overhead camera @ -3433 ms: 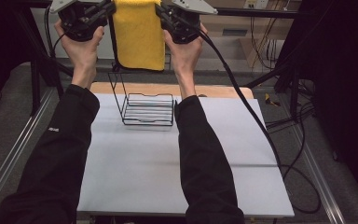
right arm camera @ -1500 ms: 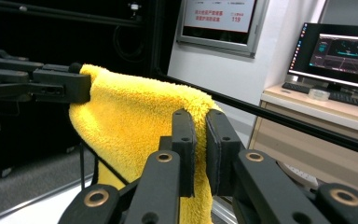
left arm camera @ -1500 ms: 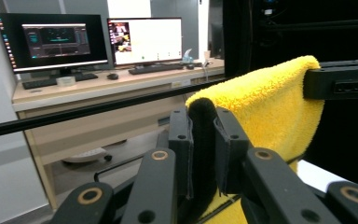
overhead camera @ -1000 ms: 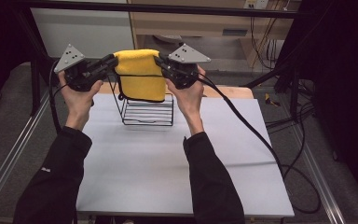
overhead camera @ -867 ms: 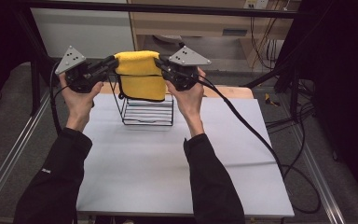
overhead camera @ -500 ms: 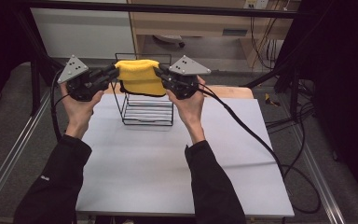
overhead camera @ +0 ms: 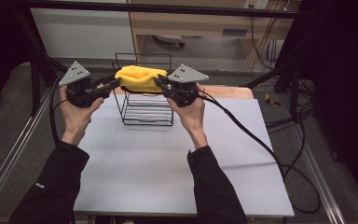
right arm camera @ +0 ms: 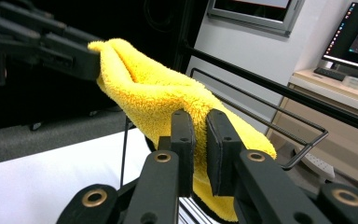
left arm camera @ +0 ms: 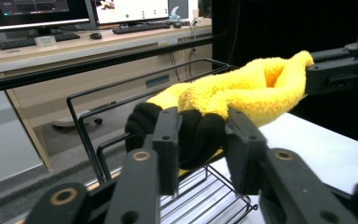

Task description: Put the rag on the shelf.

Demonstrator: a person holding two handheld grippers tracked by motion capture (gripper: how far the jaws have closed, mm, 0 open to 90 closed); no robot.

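A yellow towel [overhead camera: 140, 77] with a dark hem is stretched between my two grippers over the top of a black wire rack [overhead camera: 147, 116]. My left gripper [overhead camera: 116, 84] holds its left end. In the left gripper view the jaws [left arm camera: 200, 116] have just been opening, and the dark bunched end of the towel [left arm camera: 242, 88] still fills the gap and touches both pads. My right gripper [overhead camera: 160, 80] is shut on the right end. In the right gripper view its jaws [right arm camera: 198, 116] pinch a fold of the towel [right arm camera: 154, 93] above the rack's rim [right arm camera: 307, 126].
The rack stands at the back of a white table [overhead camera: 168, 158], whose front half is bare. A wooden desk with monitors and a black frame bar stand behind it. A black cable [overhead camera: 251, 135] trails from the right gripper across the table's right side.
Both hands have come down with the towel, from above the rack to level with its top. The towel now sags between the grippers. The left jaws stand wider apart.
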